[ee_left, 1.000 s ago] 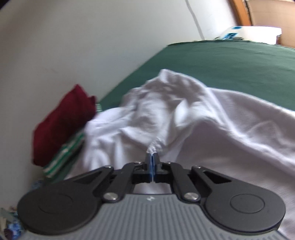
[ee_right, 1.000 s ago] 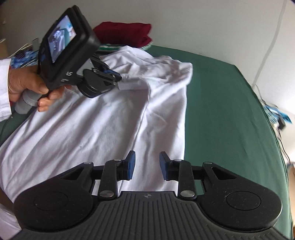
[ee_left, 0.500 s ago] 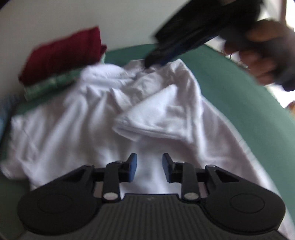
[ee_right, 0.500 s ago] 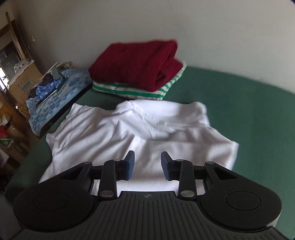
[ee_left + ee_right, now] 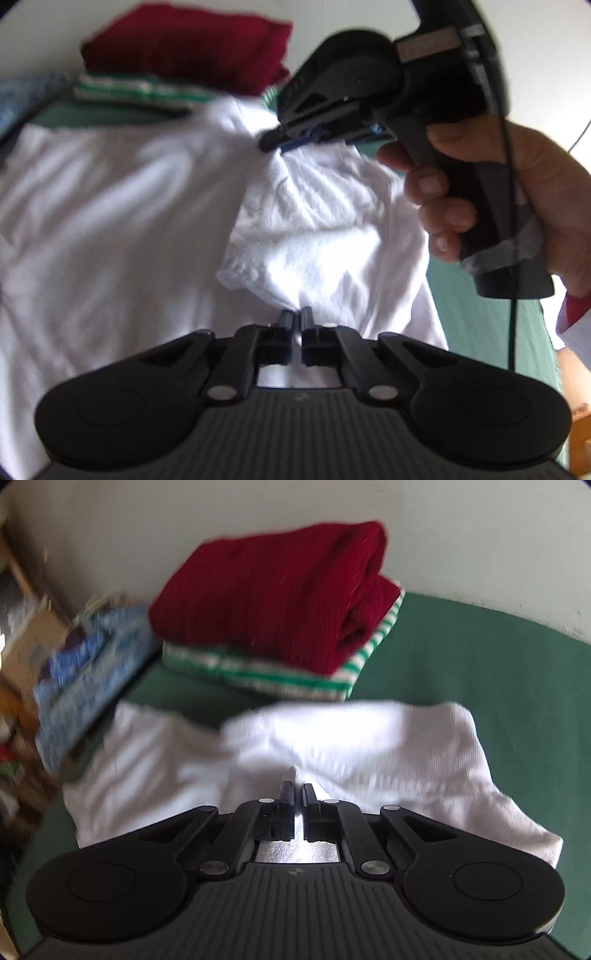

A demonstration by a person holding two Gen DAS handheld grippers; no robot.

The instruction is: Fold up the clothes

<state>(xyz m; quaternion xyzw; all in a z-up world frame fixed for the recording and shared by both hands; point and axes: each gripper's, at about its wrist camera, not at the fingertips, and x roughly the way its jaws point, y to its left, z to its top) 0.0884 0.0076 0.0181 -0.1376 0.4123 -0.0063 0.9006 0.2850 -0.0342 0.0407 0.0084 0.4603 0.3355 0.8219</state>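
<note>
A white shirt lies spread on the green cover. One part is folded over onto the shirt's middle. My left gripper is shut on the near edge of that folded part. At the shirt's far edge a hand holds my right gripper, which is pinching the cloth there. In the right wrist view, the right gripper is shut with a peak of the white shirt sticking up between its pads.
A folded dark red sweater sits on a folded green-and-white striped garment by the wall, just beyond the shirt. Blue patterned cloth and boxes lie off the left edge. Bare green cover stretches to the right.
My left gripper let go of the cloth, rolled, and shut again on the folded part's near edge. My right gripper swung across to the shirt's far edge and shut on it.
</note>
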